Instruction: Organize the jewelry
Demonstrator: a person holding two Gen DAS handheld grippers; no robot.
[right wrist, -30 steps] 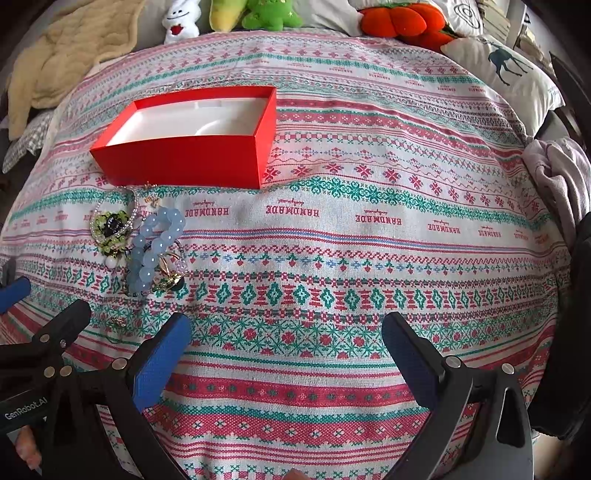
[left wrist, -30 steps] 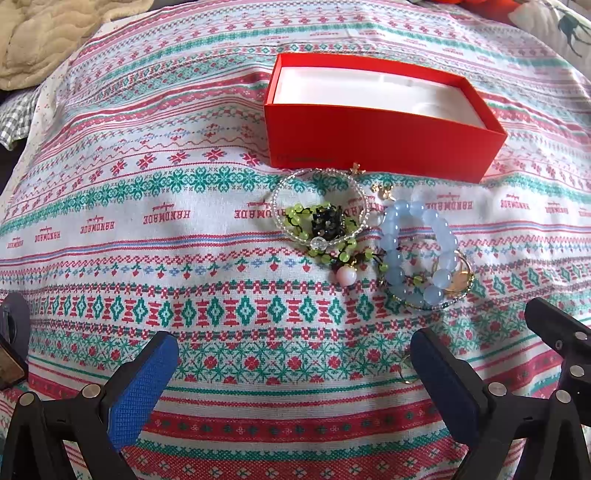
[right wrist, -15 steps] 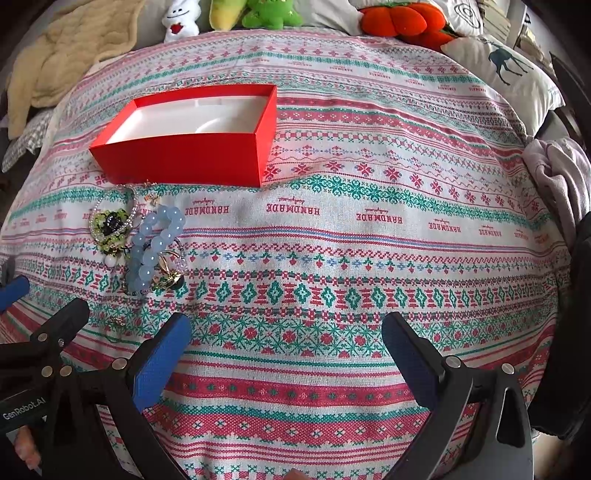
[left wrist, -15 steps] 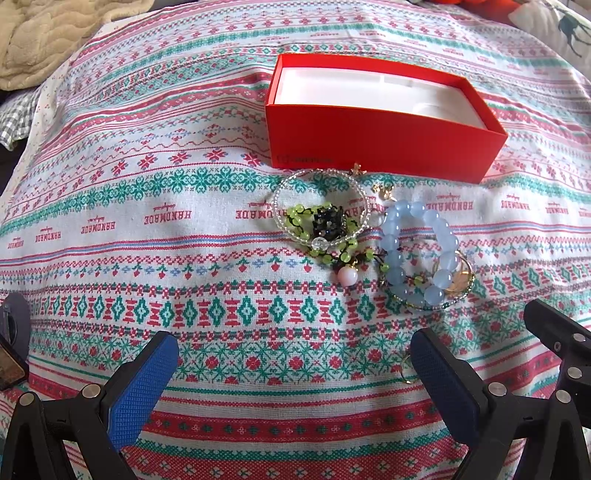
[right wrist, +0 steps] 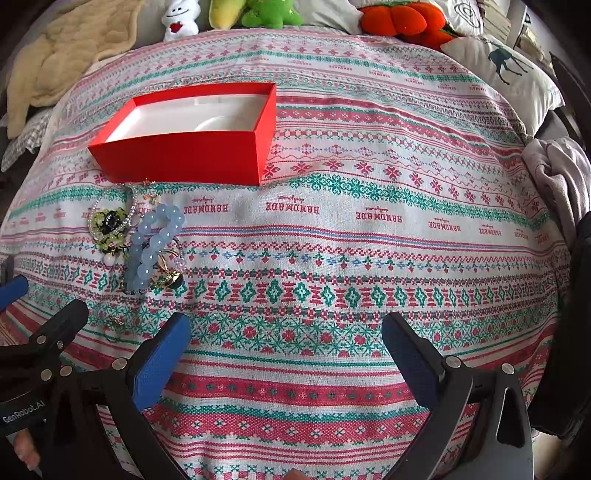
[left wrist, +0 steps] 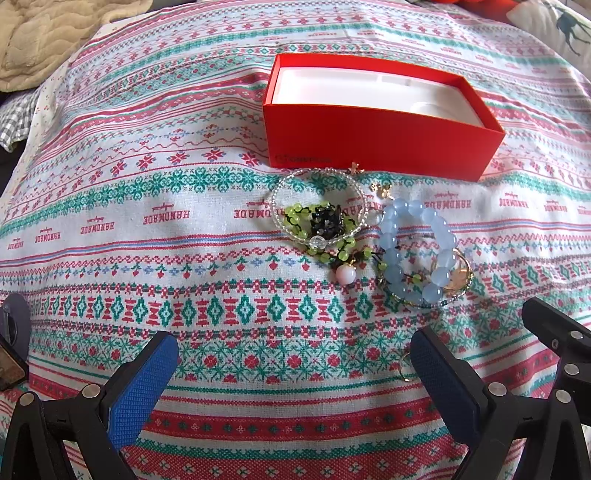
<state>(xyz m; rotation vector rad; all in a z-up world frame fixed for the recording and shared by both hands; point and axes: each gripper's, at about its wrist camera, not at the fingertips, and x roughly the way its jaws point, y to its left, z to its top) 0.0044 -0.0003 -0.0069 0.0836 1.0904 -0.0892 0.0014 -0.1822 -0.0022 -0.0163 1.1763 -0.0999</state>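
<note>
A red box [left wrist: 380, 142] with a white empty insert stands open on the patterned cloth; it also shows in the right wrist view [right wrist: 184, 155]. In front of it lies a jewelry pile: a clear bead bracelet [left wrist: 319, 205], a green and black bead piece [left wrist: 325, 225], a pink bead [left wrist: 345, 274], a blue bead bracelet [left wrist: 417, 251] and gold pieces [left wrist: 458, 277]. The pile shows in the right wrist view [right wrist: 147, 243] too. A small gold ring [left wrist: 404, 365] lies by the left gripper's right finger. My left gripper [left wrist: 291, 373] is open and empty, short of the pile. My right gripper [right wrist: 284, 354] is open and empty, right of the pile.
Plush toys [right wrist: 266, 13] and an orange plush [right wrist: 402, 20] line the far edge. A beige blanket [right wrist: 48, 59] lies far left, a deer pillow [right wrist: 502, 70] and grey cloth [right wrist: 561, 173] at right. The left gripper's body [right wrist: 40, 350] sits at the right view's lower left.
</note>
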